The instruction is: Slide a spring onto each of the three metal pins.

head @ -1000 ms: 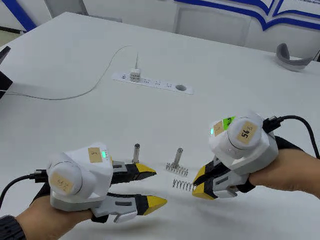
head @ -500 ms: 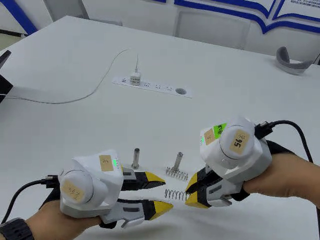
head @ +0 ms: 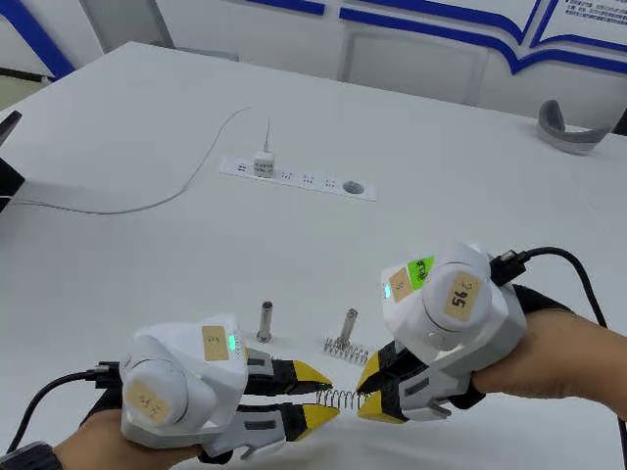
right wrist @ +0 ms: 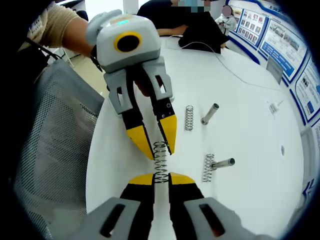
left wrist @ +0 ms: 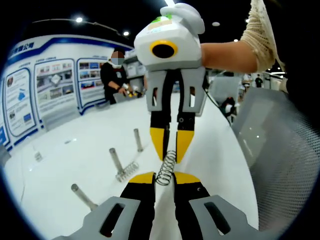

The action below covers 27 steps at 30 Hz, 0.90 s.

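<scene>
Three pins are standing upright on the table [head: 147, 147], counted in the left gripper view: a near pin [left wrist: 82, 196], a middle pin [left wrist: 116, 162] and a far pin [left wrist: 138, 140]. They are spaced apart in a row.

Three springs are showing in the right gripper view: the held spring [right wrist: 160, 162], a second spring [right wrist: 208, 167] and a third spring [right wrist: 189, 118]. The second spring is lying on its side at the foot of the middle pin, touching it or just beside it. I cannot tell whether it is looped around the pin. The third spring is lying flat on the table just beside another pin and apart from it.

There are two grippers, one in each hand, and they are pointing at each other tip to tip near the table's front edge. The left gripper [head: 333, 395] is closing its jaws to a narrow gap and is pinching one end of the held spring between its yellow tips. The right gripper [head: 364, 395] is doing the same from the other side, with its jaws drawn in and clamping the other end. The held spring is bridging the small gap between the two pairs of tips, roughly level. It is sitting in front of the middle pin and the second spring, and it is not touching them. It is not yet on a pin.

A power strip [head: 294, 179] is lying well behind the pins.
</scene>
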Available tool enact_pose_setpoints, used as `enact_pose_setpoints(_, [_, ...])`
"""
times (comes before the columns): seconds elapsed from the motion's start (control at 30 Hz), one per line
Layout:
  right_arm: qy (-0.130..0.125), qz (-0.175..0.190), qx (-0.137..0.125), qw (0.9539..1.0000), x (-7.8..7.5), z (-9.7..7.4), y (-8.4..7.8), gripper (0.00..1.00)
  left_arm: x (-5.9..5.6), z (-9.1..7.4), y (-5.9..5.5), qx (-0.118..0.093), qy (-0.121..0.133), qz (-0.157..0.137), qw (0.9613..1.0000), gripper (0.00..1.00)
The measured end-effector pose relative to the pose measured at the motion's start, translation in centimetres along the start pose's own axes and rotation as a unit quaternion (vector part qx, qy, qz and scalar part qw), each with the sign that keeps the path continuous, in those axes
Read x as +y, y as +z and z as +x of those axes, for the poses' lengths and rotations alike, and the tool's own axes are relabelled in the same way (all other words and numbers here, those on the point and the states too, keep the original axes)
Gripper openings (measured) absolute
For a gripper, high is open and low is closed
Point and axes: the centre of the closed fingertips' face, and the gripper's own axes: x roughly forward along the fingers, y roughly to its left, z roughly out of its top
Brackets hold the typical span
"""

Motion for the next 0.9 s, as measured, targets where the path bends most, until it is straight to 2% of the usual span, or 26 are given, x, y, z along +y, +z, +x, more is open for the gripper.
enact_pose_setpoints(0.33, [0.003,-0.011,0.000,0.9999,0.4,-0.8,0.7,0.11,-0.3,0.1,-0.5,0.012,-0.004,0.018,0.9997,0.12])
enact_pose_setpoints(0.9, [-0.009,-0.032,-0.019,0.9993,0.6,-2.0,3.5,0.11,-0.5,0.2,-0.6,0.014,-0.005,0.017,0.9998,0.11])
